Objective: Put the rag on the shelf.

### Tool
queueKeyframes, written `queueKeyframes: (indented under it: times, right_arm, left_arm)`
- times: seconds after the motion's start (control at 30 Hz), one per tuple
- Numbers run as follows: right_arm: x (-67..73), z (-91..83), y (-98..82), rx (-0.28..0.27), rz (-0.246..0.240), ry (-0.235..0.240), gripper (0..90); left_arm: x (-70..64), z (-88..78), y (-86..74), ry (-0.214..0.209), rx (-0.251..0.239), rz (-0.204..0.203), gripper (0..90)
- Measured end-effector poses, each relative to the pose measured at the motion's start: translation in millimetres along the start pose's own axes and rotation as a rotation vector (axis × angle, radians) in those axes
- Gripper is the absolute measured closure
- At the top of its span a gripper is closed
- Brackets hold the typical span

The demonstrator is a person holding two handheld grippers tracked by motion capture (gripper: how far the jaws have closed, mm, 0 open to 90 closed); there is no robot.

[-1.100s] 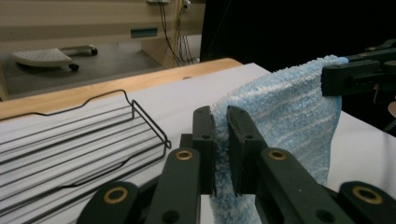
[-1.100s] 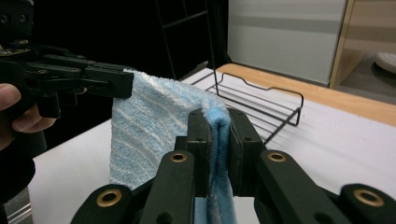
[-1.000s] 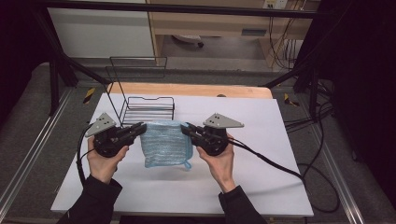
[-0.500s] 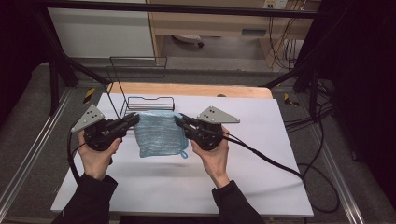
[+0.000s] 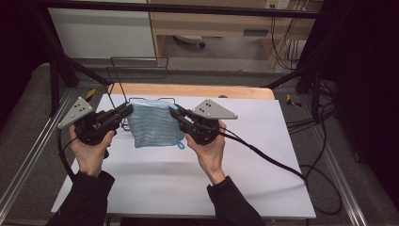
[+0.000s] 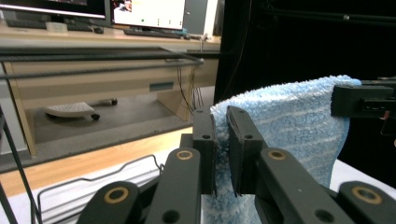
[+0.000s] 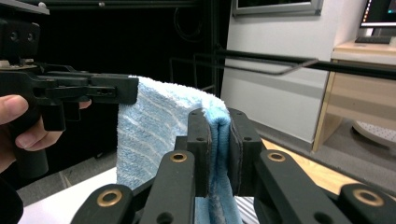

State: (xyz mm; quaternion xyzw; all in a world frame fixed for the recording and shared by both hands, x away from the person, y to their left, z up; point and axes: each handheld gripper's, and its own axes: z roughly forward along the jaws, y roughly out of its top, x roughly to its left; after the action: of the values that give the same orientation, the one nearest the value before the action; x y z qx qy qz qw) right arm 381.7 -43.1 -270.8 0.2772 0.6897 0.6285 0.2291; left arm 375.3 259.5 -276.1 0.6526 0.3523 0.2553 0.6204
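Pinching the blue towel (image 5: 154, 123) by its top corners, left hand-held gripper (image 5: 126, 109) and right hand-held gripper (image 5: 175, 112) both clamped, above the white desk (image 5: 263, 155), before the wire rack (image 5: 120, 101).

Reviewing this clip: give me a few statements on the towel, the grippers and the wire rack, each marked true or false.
1. Both grippers are shut on the blue towel. True: the left gripper and the right gripper each pinch an upper corner.
2. The towel lies flat on the table. False: it hangs between the two grippers, above the table.
3. A wire rack stands at the far side of the table, behind the towel. True.
4. The towel is red. False: it is light blue with fine stripes.
5. The left gripper's jaws stand wide open beside the towel. False: they are closed on its edge, as the left gripper view shows.
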Motion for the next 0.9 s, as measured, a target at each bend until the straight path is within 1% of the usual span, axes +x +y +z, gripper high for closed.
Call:
queueKeyframes:
  times: [0.13,0.27,0.3,0.4,0.6,0.9]
  right_arm:
    - [2.4,5.1,10.7,-0.017,-0.019,0.000,81.5]
    - [3.7,8.9,17.2,-0.028,-0.031,-0.004,81.5]
    - [4.1,11.3,21.5,-0.037,-0.036,-0.005,81.5]
    - [4.4,13.8,25.6,-0.044,-0.036,-0.005,81.5]
    - [4.2,20.8,37.4,-0.063,-0.052,-0.007,81.5]
    - [4.4,30.2,58.2,-0.098,-0.071,-0.011,81.6]
  left_arm:
    - [3.8,-1.2,7.5,0.007,-0.024,0.001,82.0]
    - [6.6,-3.0,14.8,0.017,-0.046,0.000,82.0]
    - [7.4,-3.4,16.6,0.018,-0.052,-0.001,82.0]
    - [9.8,-4.9,22.6,0.023,-0.067,0.000,82.0]
    - [14.3,-6.1,34.1,0.035,-0.091,0.006,82.0]
    - [21.4,-6.0,52.4,0.050,-0.128,0.016,82.0]
